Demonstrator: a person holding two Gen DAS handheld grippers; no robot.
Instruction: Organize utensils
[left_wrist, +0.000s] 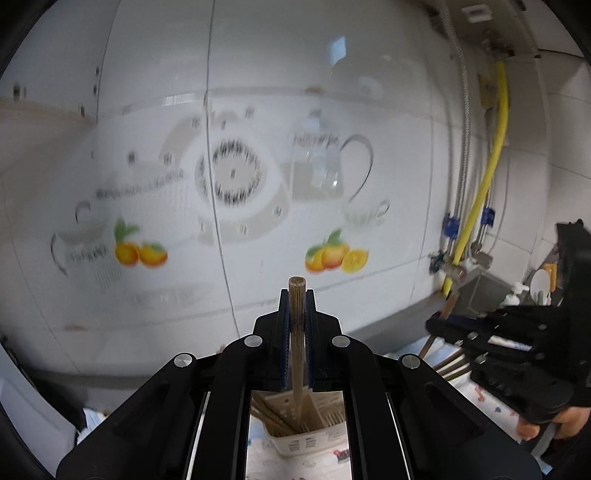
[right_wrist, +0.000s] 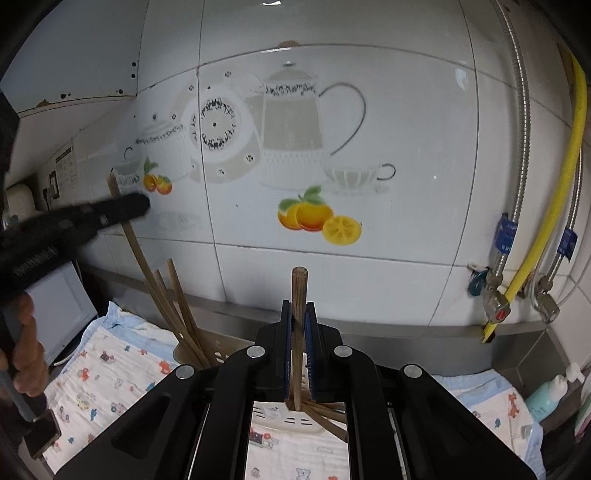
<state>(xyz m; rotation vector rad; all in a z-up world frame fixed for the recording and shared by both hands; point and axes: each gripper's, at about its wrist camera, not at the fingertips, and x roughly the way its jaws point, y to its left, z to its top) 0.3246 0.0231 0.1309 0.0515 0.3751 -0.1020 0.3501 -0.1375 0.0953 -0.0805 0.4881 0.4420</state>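
Big tiled wall (right_wrist: 406, 147) with teapot and orange decals sits straight ahead of both sets of fingers, patterned cloth (right_wrist: 110, 369) under them. Left gripper (left_wrist: 297, 295) is clamped tight on a light bamboo chopstick (left_wrist: 297, 325), its lower end down in the beige holder (left_wrist: 295, 439). Right gripper (right_wrist: 298, 310) is pinched on a darker chopstick (right_wrist: 298, 332) sticking up past the fingertips, white holder (right_wrist: 280, 421) below
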